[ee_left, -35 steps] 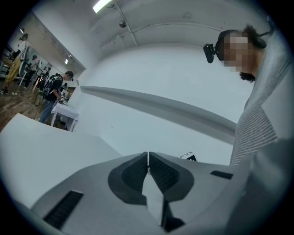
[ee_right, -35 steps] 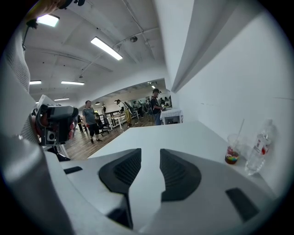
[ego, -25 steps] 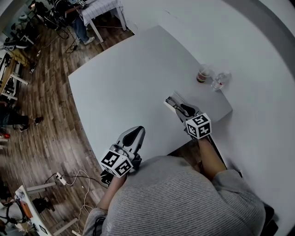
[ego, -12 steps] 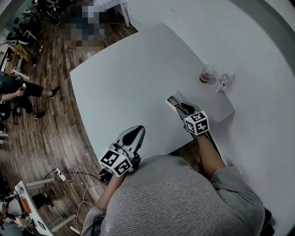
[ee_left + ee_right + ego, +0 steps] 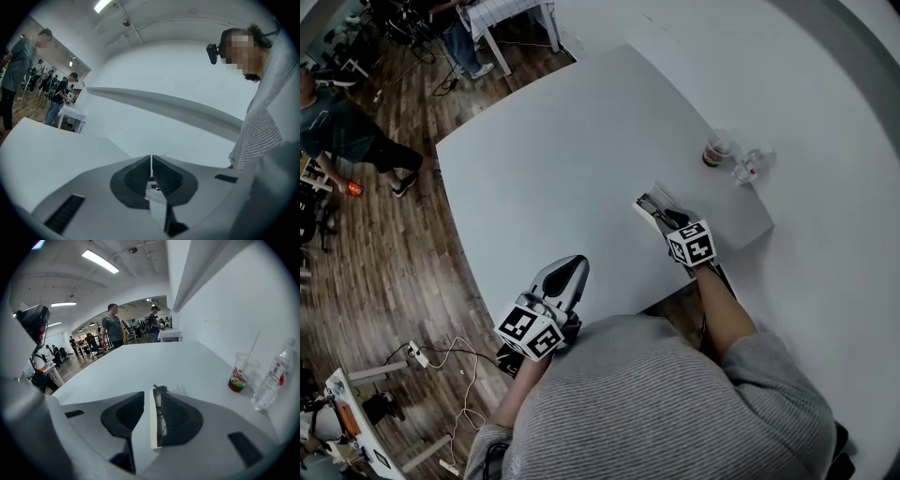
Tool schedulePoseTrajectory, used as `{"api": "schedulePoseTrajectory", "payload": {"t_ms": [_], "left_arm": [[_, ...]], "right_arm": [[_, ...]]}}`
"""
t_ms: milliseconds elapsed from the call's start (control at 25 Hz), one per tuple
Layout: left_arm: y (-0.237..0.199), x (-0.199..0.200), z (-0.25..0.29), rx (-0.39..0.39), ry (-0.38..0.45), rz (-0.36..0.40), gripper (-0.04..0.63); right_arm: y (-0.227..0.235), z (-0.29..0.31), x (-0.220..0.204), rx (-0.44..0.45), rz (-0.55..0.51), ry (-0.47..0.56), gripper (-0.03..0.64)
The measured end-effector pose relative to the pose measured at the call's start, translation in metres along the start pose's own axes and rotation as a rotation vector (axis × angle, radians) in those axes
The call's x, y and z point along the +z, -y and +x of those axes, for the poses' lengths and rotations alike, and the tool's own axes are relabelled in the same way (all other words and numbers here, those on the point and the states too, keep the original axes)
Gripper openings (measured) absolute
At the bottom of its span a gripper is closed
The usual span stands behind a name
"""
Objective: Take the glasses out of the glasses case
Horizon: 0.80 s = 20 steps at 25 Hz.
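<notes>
Right gripper view showed the right gripper with its jaws drawn narrow on the thin white edge of the case, which ran the whole length of the gap between the pads. The dark frame of the glasses sat squeezed between that white edge and the right-hand pad, and a bit of it poked out just past the fingertips. Whether the pads pressed the frame itself or only the case could not be told. From the head view, the case lay on the white table near its near right corner, with the gripper tips on its near end and the glasses inside it. The cup with a straw and a dark drink stood farther off to the right, with the clear bottle just beside it; both were well apart from the case. The left gripper had its jaws pressed together with nothing between them. In the head view it sat at the table's near edge, well to the left of the case, and touched neither case nor glasses.
</notes>
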<state>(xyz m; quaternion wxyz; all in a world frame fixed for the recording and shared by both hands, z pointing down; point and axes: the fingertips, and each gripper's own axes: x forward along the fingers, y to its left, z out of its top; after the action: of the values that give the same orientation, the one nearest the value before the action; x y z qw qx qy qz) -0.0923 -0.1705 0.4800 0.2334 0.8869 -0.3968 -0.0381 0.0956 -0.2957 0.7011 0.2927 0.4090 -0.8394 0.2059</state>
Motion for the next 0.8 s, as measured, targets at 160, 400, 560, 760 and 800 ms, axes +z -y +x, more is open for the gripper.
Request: {"api": "schedulePoseTrajectory", "payload": {"t_ms": [160, 400, 560, 760, 800], "left_arm": [[0.0, 0.0, 0.001, 0.003, -0.006, -0.001, 0.021], [-0.004, -0.001, -0.002, 0.013, -0.001, 0.003, 0.02], [-0.006, 0.0, -0.002, 0.02, -0.008, 0.001, 0.02], [-0.007, 0.0, -0.003, 0.023, -0.014, -0.004, 0.02], [-0.008, -0.001, -0.003, 0.022, -0.014, -0.002, 0.02]], "right_arm": [[0.005, 0.01, -0.005, -0.006, -0.027, -0.032, 0.117], [0.01, 0.02, -0.011, -0.021, -0.045, -0.054, 0.117], [0.011, 0.024, -0.015, -0.024, -0.045, -0.071, 0.117], [0.017, 0.032, -0.023, -0.034, -0.048, -0.105, 0.117], [0.018, 0.034, -0.025, -0.036, -0.047, -0.112, 0.117]]}}
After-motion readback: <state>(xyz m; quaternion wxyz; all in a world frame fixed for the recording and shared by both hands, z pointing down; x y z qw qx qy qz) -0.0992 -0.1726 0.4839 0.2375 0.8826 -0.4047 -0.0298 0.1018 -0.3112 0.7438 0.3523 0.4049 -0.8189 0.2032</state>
